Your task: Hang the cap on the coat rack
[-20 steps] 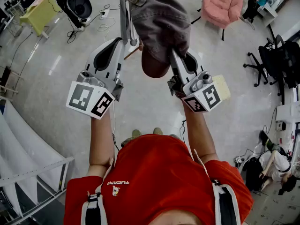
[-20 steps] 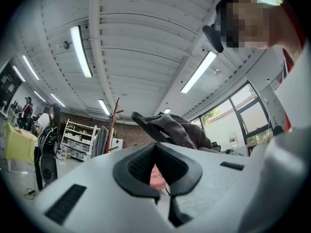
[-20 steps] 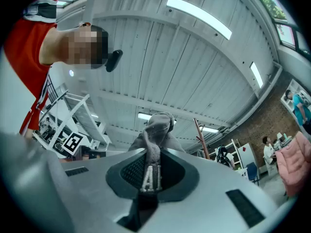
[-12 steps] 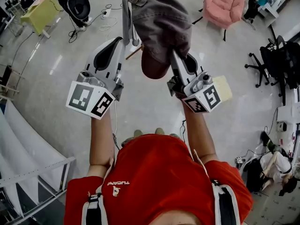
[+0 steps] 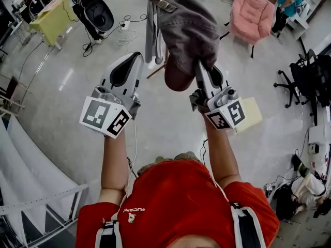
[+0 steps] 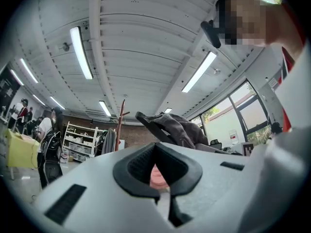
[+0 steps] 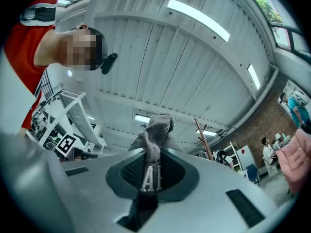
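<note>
**Head view has the cap in the right gripper; the gripper views add the rack**

Head view looks down on a glossy pale grey floor (image 5: 62, 87) that fills most of the frame, with the person's red shirt (image 5: 176, 205) at bottom centre. A padded pink armchair (image 5: 251, 12) sits at upper right and a yellow-covered table (image 5: 51, 17) at upper left. At top centre is the cap (image 5: 189, 30): soft, crumpled grey cloth with a rounded brim, reddish-brown underneath. A strap (image 5: 160, 0) with a metal buckle juts from its upper left. The right gripper (image 5: 200, 68), white moulded plastic, reaches up into the cap's lower edge. The left gripper (image 5: 135, 57) stands just to the left of it, apart from the cloth.

Only the gripper views show the ribbed white ceiling (image 6: 146, 42), its tube lights (image 6: 80, 52) and the coat rack (image 6: 120, 123). The rack is a slim reddish wooden pole with short angled pegs. In the left gripper view it rises left of centre, with the cap to its right and off the pegs. In the right gripper view it stands to the right of the cap.

Right gripper view shows this gripper's black ribbed pads (image 7: 132, 171) closed on a fold of the cap, which bears white embroidered stitching (image 7: 148, 178). Left gripper view shows that gripper's jaw tips together with nothing between them. A pink blur shows through the opening below the tips.
</note>
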Demonstrator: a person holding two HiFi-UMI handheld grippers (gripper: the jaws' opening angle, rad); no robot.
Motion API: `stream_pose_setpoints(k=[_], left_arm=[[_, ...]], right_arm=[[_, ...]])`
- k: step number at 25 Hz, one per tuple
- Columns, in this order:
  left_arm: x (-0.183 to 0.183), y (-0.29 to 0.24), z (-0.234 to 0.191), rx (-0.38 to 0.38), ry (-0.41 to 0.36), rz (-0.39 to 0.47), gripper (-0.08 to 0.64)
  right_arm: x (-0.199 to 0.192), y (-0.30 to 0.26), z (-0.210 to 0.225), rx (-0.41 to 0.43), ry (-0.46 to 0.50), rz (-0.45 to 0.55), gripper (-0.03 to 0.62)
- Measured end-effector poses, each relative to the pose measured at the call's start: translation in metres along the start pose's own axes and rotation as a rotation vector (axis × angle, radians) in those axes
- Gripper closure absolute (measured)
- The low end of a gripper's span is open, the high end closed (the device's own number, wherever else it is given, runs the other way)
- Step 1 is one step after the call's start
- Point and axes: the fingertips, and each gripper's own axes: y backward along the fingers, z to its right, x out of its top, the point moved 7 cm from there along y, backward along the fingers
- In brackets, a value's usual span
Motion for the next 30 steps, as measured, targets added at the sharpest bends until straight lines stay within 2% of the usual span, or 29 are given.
stream_pose_setpoints(k=[8, 15, 23, 30], left_arm=[[0.000, 0.001, -0.051, 0.009, 0.020, -0.018, 0.552], [-0.010, -0.027, -0.105, 0.003, 0.031, -0.033, 0.552], [-0.025, -0.102, -0.181, -0.029, 0.013, -0.056, 0.552], [-0.026, -0.179, -0.245, -0.064, 0.003, -0.028, 0.552]], right_arm=[[-0.010, -0.051, 0.015, -0.049, 0.038, 0.005, 0.543], [-0.030, -0.104, 0.046, -0.071, 0.078, 0.022, 0.543], [-0.055, -0.177, 0.122, -0.108, 0.126, 0.076, 0.543], [-0.060, -0.251, 0.193, -0.151, 0.199, 0.123, 0.543]])
